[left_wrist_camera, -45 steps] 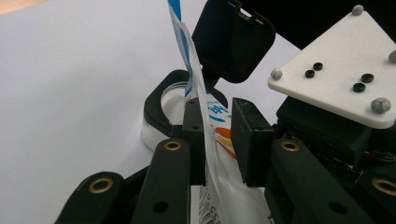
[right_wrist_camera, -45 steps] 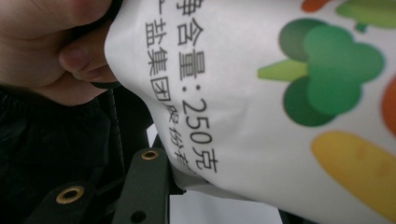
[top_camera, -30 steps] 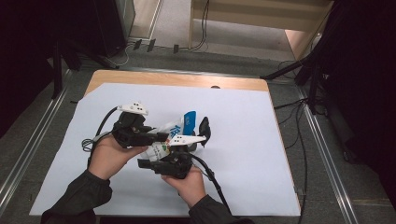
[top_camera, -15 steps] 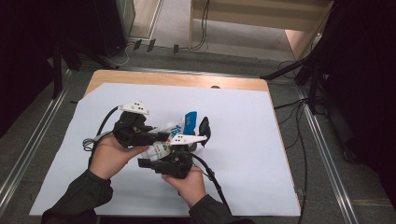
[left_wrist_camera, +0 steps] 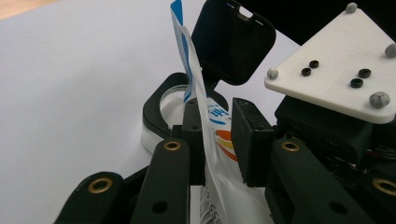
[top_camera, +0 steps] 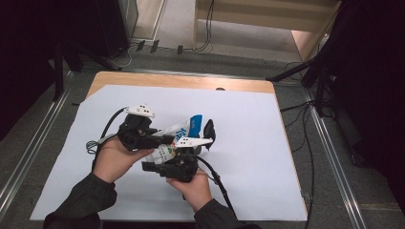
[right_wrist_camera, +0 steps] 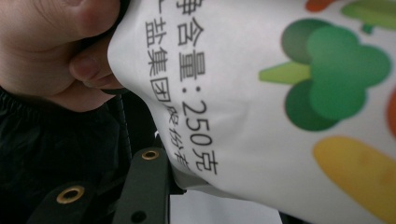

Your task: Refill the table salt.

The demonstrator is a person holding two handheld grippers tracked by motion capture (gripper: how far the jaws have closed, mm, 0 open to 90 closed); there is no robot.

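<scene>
Right tool (top_camera: 173,168), nearest, pressed against printed pouch (top_camera: 168,145); its jaw state couldn't be told. Left tool (left_wrist_camera: 215,140) stood narrow, jaws pinching the pouch's upper edge. Pouch was held off the white surface (top_camera: 248,157), just above a black-lidded round container (left_wrist_camera: 180,100) behind it. Risk: opposing pulls could tear the thin film or spill contents beside the container.

Even overhead light, dark room edges; the right gripper view's close pouch (right_wrist_camera: 261,93) is soft-focused.
</scene>
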